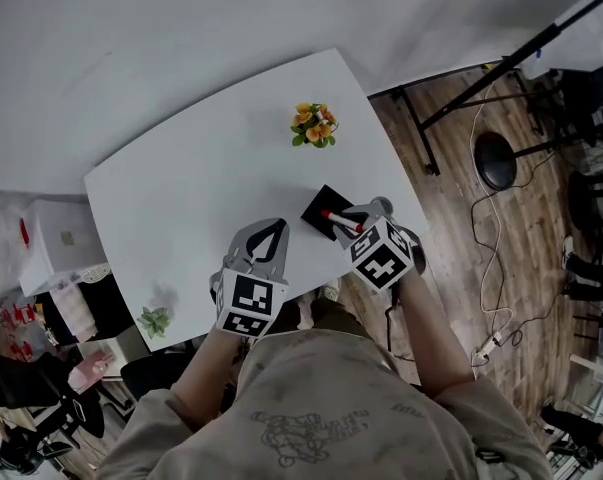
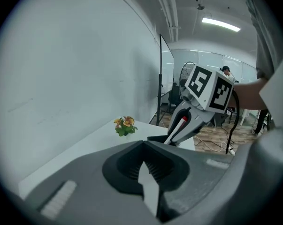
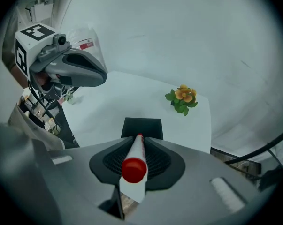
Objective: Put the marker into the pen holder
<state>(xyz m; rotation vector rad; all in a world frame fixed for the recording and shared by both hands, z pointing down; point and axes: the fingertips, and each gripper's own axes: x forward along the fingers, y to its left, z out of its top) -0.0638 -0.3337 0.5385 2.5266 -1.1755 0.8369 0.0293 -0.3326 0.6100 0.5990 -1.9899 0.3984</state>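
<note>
Right gripper (image 1: 335, 219) fingers pinch a marker (image 3: 135, 151) above the pen holder (image 1: 321, 200), frame centre. Left gripper (image 1: 272, 230) fingers are pressed together.

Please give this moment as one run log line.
right gripper: shut on marker | left gripper: shut, empty | marker: tip at pen holder on table

One marker (image 1: 336, 219), one black pen holder (image 1: 317, 206), one white surface (image 1: 201, 188), two plants (orange-flowered plant (image 1: 314, 125), green sprig (image 1: 154, 320)), two tongs (left tongs (image 1: 277, 226), right tongs (image 1: 351, 217)).
</note>
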